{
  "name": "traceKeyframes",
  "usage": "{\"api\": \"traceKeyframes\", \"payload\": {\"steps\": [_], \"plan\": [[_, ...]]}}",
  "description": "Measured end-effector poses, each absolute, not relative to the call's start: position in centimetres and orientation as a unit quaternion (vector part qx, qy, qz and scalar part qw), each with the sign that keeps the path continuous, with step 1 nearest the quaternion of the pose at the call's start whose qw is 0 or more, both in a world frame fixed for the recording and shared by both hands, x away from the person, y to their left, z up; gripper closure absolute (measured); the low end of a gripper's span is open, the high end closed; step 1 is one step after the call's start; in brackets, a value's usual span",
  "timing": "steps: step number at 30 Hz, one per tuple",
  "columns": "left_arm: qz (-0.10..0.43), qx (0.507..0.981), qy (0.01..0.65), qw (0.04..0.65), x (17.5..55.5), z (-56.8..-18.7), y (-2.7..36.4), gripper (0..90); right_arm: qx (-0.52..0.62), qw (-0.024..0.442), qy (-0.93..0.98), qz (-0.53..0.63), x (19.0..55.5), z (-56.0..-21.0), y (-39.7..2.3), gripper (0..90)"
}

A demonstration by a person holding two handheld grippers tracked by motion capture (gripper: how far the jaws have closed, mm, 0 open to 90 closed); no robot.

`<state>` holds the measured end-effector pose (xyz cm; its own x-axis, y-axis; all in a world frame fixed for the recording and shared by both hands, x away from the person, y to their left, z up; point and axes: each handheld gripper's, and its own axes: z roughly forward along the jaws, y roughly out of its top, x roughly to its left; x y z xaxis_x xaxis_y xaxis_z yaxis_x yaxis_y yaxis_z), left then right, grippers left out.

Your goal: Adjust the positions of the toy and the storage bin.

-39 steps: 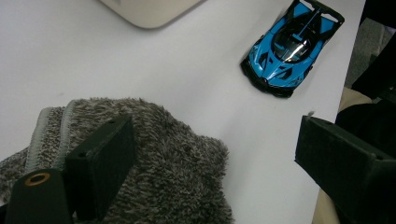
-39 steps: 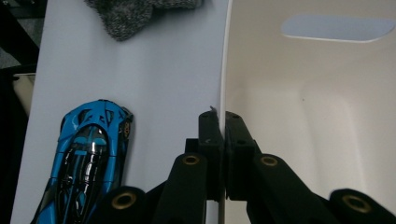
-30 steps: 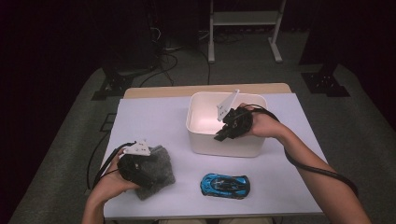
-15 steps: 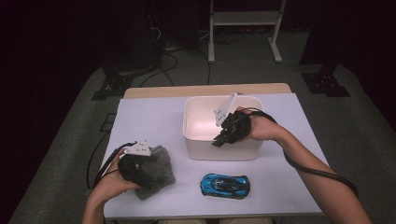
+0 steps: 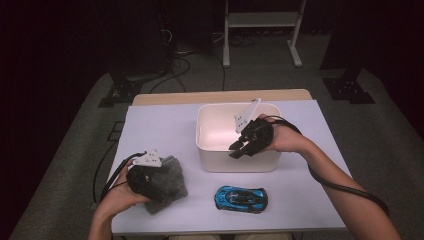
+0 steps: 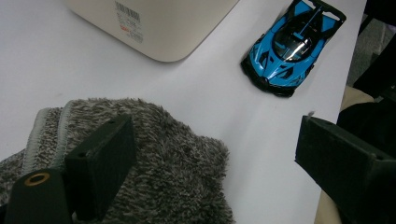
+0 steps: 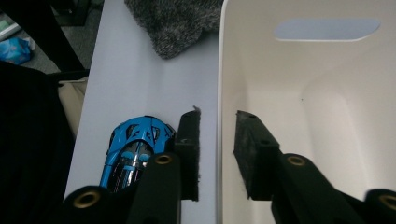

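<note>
One cream, round-cornered bin (image 5: 220,162) on the tabletop: right tongs (image 5: 240,148), just opening, straddle its near wall w/o pinching. Left tongs (image 6: 210,154) apart over one grey cloth (image 6: 177,168); one blue car (image 5: 241,198).

White bin (image 5: 235,160): rectangular, rounded corners, upright, open top, empty, at table centre-right. Grey fuzzy cloth (image 5: 167,180): crumpled, flat on table, front-left, well apart from bin.
</note>
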<state>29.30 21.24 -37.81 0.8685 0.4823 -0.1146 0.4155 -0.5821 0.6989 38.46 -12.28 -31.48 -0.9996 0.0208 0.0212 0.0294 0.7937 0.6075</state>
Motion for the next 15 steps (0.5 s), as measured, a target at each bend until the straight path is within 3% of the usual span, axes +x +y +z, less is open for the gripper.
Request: {"api": "traceKeyframes", "payload": {"steps": [15], "plan": [[0.044,0.888,0.255,0.379,29.4,-38.0,21.2,10.9,-0.033,-0.008,-0.924,-0.381,35.1,-28.0,-15.3,40.6]]}}
